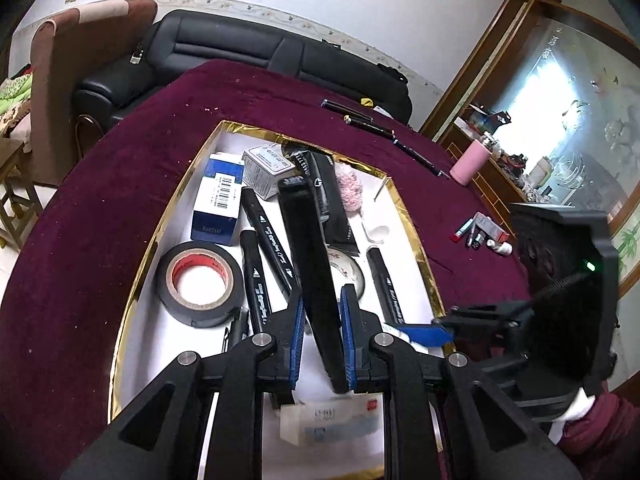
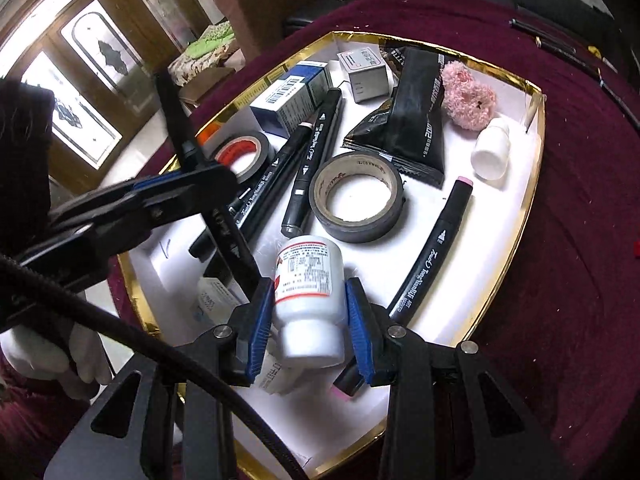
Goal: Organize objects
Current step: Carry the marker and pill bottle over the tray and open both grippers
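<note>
A white box with a gold rim (image 1: 154,240) (image 2: 536,152) lies on a maroon tablecloth and holds several items. My left gripper (image 1: 322,294) is shut on a long flat black bar (image 1: 308,240), which slants over the box. That gripper (image 2: 188,188) and its black bar (image 2: 176,116) enter the right wrist view from the left. My right gripper (image 2: 310,284) is shut on a white pill bottle (image 2: 308,268) with a red-and-white label, over the near end of the box. One blue pad of the right gripper (image 1: 424,334) shows in the left wrist view.
In the box lie a black tape roll with a red core (image 1: 200,284), a grey tape roll (image 2: 356,204), black markers (image 2: 432,252), a blue-white carton (image 1: 218,204), a black sachet (image 2: 416,120), a pink plush (image 2: 468,100) and a small white bottle (image 2: 492,154). Pens (image 1: 376,128), a pink tumbler (image 1: 470,160) and a lipstick (image 1: 462,229) are on the cloth.
</note>
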